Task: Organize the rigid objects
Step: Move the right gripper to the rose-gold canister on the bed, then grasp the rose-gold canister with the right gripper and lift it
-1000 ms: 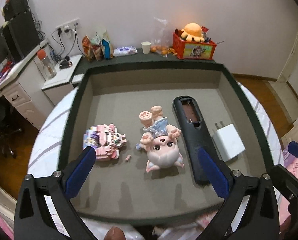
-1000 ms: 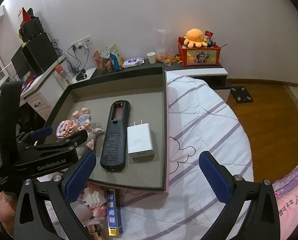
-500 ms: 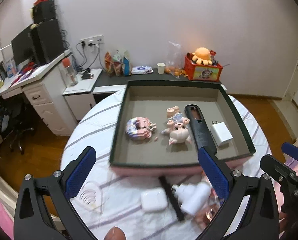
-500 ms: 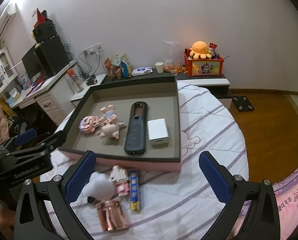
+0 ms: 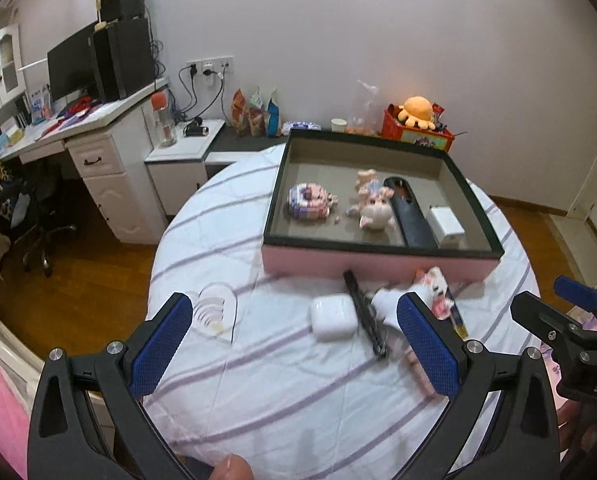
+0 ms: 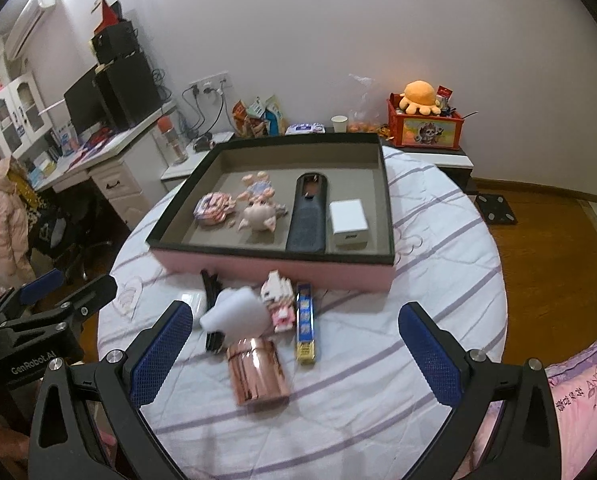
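- Both hand-held grippers, left [image 5: 294, 344] and right [image 6: 294, 344], hang with fingers apart, holding nothing.
- Four things lie inside the tray [image 6: 390, 200]; more wait on the bed [image 6: 438, 280] just before it.
- Likely light and slippery, the copper can [image 6: 258, 372] lies on its side; grip across its middle.
- Earbud case [image 5: 333, 317]: smooth and stiff, so squeeze its flat sides.

A pink tray [image 6: 282, 270] sits mid-frame, holding a block toy [image 6: 213, 209], pig figurine [image 6: 260, 208], black remote [image 6: 308, 212] and white charger [image 6: 348, 222] in a row. Below it lie a white bottle [image 6: 236, 312], copper can [image 6: 256, 372], blue bar [image 6: 305, 322] and white case [image 5: 333, 317].
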Demonstrator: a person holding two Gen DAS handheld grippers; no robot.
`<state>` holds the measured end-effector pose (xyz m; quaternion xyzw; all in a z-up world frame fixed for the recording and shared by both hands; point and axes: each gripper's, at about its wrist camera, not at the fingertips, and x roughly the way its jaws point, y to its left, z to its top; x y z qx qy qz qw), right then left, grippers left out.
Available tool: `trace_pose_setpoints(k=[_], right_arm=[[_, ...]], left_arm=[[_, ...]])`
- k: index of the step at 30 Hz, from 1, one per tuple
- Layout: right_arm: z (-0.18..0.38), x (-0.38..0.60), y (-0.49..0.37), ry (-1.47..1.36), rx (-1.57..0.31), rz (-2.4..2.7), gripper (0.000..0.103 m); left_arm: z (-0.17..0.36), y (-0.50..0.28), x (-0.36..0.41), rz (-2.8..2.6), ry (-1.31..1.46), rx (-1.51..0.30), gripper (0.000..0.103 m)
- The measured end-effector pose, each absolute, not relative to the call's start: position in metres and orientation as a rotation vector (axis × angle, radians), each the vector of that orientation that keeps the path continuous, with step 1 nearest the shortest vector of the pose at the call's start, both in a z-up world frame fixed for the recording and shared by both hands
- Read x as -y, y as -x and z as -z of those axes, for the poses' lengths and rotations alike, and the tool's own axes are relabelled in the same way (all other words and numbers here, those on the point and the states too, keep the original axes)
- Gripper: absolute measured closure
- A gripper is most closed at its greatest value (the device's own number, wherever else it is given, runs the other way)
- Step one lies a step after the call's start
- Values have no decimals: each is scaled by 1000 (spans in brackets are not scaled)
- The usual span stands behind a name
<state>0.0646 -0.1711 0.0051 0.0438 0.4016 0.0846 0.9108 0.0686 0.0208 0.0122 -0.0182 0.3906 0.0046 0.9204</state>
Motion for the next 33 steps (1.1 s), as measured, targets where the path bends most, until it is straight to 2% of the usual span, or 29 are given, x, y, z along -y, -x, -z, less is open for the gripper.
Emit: trace_pose_setpoints(k=[13, 24, 33], right_arm=[[7, 165, -55, -63, -869, -182, 0], [53, 145, -66, -2, -990, -224, 0], [77, 134, -73, 25, -1053, -241, 11]], left_arm=[[-8, -54, -23, -11, 30, -796, 0], [11, -59, -25, -29, 6, -830, 0], [29, -64, -33, -42, 13, -872, 0]])
